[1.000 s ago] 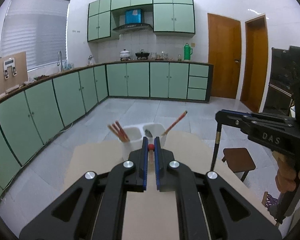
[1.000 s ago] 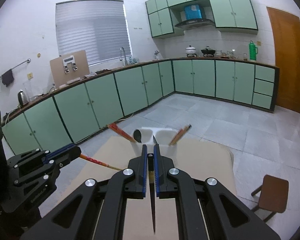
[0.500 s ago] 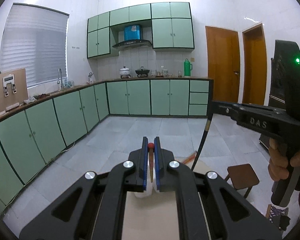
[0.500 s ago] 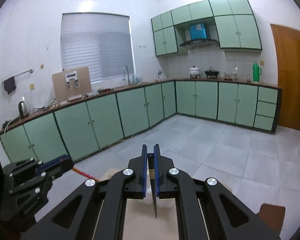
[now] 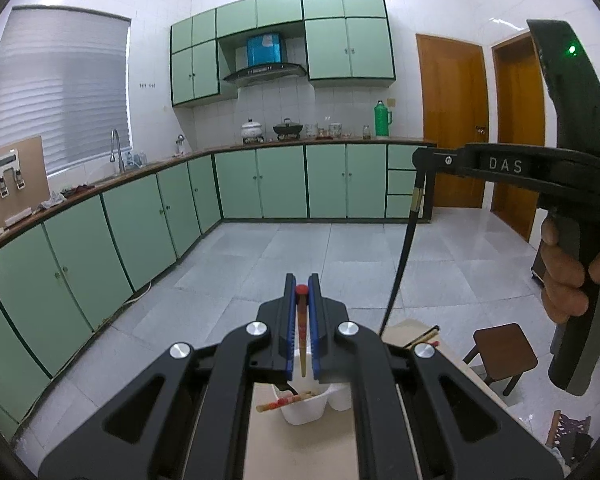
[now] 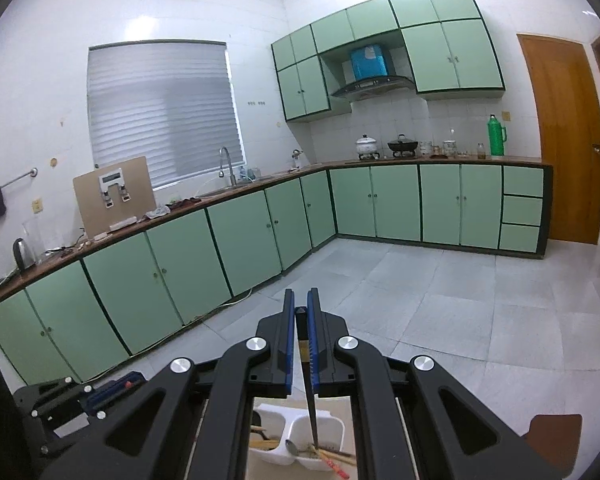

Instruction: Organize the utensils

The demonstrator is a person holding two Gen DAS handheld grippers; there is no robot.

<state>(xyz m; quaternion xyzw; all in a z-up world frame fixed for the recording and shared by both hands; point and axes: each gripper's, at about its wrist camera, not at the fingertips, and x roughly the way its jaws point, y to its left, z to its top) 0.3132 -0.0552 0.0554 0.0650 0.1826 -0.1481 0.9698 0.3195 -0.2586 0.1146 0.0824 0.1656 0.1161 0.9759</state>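
My left gripper (image 5: 302, 280) is shut on a wooden chopstick with a red tip (image 5: 301, 324), held upright above the white two-cup utensil holder (image 5: 312, 406). Another red-banded chopstick (image 5: 284, 402) lies across the holder's left cup. My right gripper (image 6: 301, 296) is shut on a black chopstick (image 6: 311, 404); its thin end hangs over the holder (image 6: 324, 420), where a spoon (image 6: 292, 446) and several chopsticks (image 6: 334, 456) sit. In the left wrist view the right gripper (image 5: 422, 160) shows at the right with the black chopstick (image 5: 404, 248) dangling from it.
The holder stands on a beige table (image 5: 308, 452) near its far edge. A small brown stool (image 5: 504, 348) stands on the tiled floor to the right. A person's hand (image 5: 568, 280) grips the right tool. Green cabinets line the far walls.
Both grippers rose and moved forward. The holder, earlier ahead of the fingers, now sits low beneath them. Each gripper still grips its chopstick.
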